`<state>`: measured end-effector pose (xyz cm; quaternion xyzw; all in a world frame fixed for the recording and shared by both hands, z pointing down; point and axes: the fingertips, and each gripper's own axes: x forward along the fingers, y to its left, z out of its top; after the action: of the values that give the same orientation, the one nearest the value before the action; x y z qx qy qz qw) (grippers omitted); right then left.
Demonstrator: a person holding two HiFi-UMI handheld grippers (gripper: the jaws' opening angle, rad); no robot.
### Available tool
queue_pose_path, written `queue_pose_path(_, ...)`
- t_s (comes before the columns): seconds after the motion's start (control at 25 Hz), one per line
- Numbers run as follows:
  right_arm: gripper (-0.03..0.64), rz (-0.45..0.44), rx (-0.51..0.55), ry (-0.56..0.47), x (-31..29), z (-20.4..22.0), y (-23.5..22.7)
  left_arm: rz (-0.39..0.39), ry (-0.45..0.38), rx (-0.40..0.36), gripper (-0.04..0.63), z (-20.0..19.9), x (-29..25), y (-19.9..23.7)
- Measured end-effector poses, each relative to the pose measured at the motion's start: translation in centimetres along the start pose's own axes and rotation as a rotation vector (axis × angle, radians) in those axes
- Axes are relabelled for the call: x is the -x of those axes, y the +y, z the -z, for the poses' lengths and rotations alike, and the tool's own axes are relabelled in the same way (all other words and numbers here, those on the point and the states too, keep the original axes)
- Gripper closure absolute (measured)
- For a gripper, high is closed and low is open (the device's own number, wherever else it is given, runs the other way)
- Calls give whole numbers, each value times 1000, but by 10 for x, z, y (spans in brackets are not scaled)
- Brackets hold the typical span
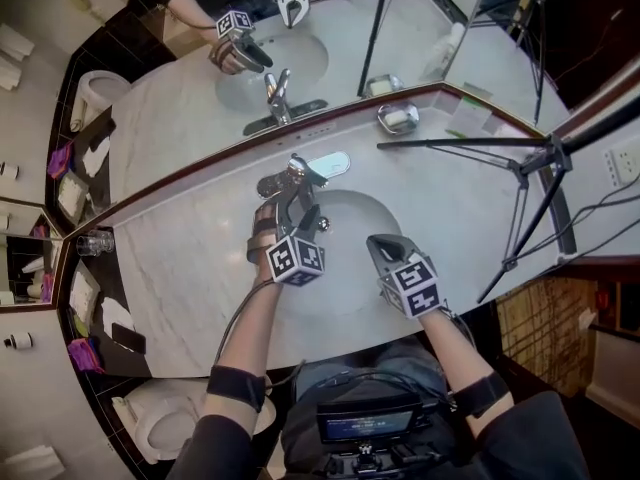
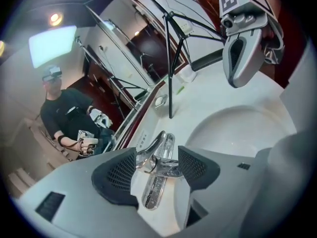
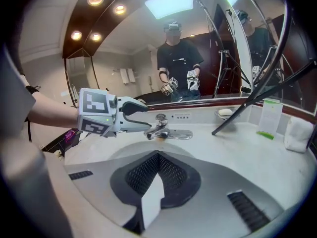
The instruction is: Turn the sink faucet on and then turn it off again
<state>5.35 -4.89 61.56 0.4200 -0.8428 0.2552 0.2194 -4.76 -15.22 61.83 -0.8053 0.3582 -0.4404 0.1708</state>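
Left gripper [image 2: 157, 171] jaws apart at one faucet [image 2: 159, 150]; right gripper [image 3: 158, 171] closed.

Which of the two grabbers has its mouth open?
The left gripper, the one up at the faucet: its jaws stand apart with the faucet between them, not squeezing it. The right gripper, over the sink, has its jaws shut together.
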Motion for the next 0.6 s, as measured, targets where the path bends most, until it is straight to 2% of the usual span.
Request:
queue_pose_path(0.32,597,28,-35,9,9,19,-18,23,39,-90,333,3,-45,6)
queue_pose_path(0.6,597,52,-51,13,12,23,-31,29,72,-90,333,7,-68,9)
